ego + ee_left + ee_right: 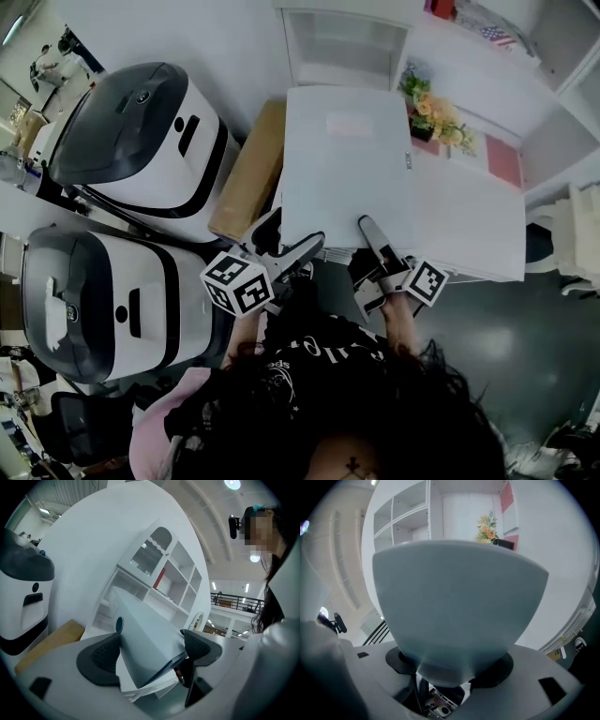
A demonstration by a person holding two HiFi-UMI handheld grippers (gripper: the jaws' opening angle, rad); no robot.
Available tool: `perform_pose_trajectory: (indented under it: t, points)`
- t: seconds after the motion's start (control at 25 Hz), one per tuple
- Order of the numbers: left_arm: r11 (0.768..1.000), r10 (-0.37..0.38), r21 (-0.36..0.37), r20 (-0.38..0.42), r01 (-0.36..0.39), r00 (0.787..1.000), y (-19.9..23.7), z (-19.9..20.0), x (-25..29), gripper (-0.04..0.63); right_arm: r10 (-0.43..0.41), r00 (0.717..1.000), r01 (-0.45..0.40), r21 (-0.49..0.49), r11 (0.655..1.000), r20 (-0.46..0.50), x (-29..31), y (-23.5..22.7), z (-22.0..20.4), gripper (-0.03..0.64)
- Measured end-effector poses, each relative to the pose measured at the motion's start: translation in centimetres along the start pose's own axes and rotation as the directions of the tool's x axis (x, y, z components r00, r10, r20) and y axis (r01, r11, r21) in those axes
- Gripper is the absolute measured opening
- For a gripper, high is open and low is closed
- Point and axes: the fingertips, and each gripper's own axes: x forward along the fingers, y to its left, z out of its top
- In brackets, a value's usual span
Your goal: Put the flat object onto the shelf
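Observation:
The flat object is a pale grey file folder, held level above the floor in front of the white shelf unit. My left gripper is shut on its near left corner, my right gripper on its near edge. In the left gripper view the folder sits wedged between the black pads, with paper sheets showing at its open edge; my left gripper grips it there. The folder fills the right gripper view, clamped by my right gripper. The shelf stands beyond, and the shelf shows several open compartments.
Two big white-and-black machines stand on the left. A brown cardboard box lies between them and the folder. A flower pot sits on the white counter at the right. Dark floor lies below right.

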Motion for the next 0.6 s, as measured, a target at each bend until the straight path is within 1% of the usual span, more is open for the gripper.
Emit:
perform_pose_trajectory:
  t: [0.2,0.6]
  points:
    - [1.000,-0.015,0.005,0.010,0.015,1.000,2.9,2.6,1.6,0.449,-0.002,1.000,0.002,0.001,1.000,0.007,3.9,-0.1,1.2,0.307]
    - [0.997,-0.072,-0.020,-0.002,0.072,0.997,7.8,5.1,5.0,0.449,-0.056,0.997,0.055,0.024,0.998,0.046,9.0,-2.1,3.5,0.307]
